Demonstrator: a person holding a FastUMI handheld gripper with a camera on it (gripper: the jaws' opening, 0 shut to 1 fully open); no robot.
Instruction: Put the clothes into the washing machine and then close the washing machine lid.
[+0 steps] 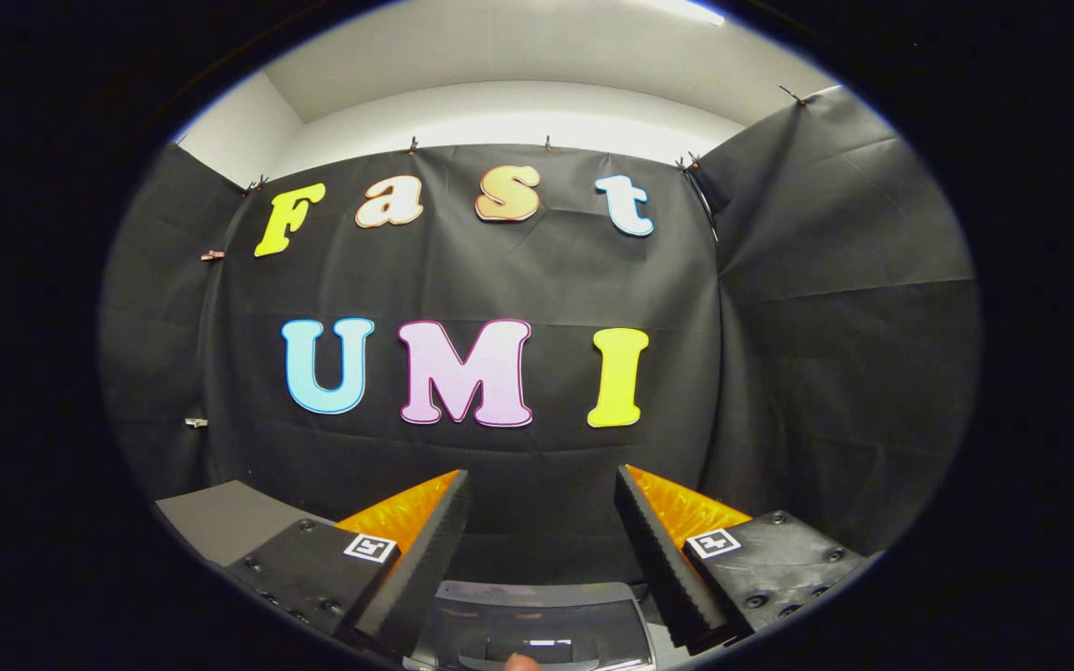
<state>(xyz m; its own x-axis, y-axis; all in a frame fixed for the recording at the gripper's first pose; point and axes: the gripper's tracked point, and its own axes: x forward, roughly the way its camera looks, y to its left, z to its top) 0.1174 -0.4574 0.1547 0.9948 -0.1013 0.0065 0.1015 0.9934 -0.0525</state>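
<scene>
1. Black cloth wall takes up most of the scene, hung from small clips along its top edge. It runs straight ahead and folds round as a side panel on the right, with creases showing.
2. Above the cloth, a pale wall and ceiling, with a bright strip of light near the top.
3. Grey flat surface low on the left, beside the left finger; what it belongs to cannot be told.
4. Washing machine lid lies low between the two fingers, near their bases. It reads as a grey-framed, dark translucent panel with a recessed handle shape and a bright reflection on it. Whether it is fully shut cannot be told. No finger touches it.
5. Gripper is held level, pointing at the cloth wall. Its jaws stand wide apart with nothing between them but the cloth beyond: it grasps nothing.
6. Fingers: dark ribbed inner pads, orange outer faces, black mounting blocks behind with screws.
7. Square black-and-white marker on the left block, a matching one on the right block.
8. A small rounded pale object, perhaps a fingertip, just at the near edge of the lid; too little shows to be sure.
</scene>
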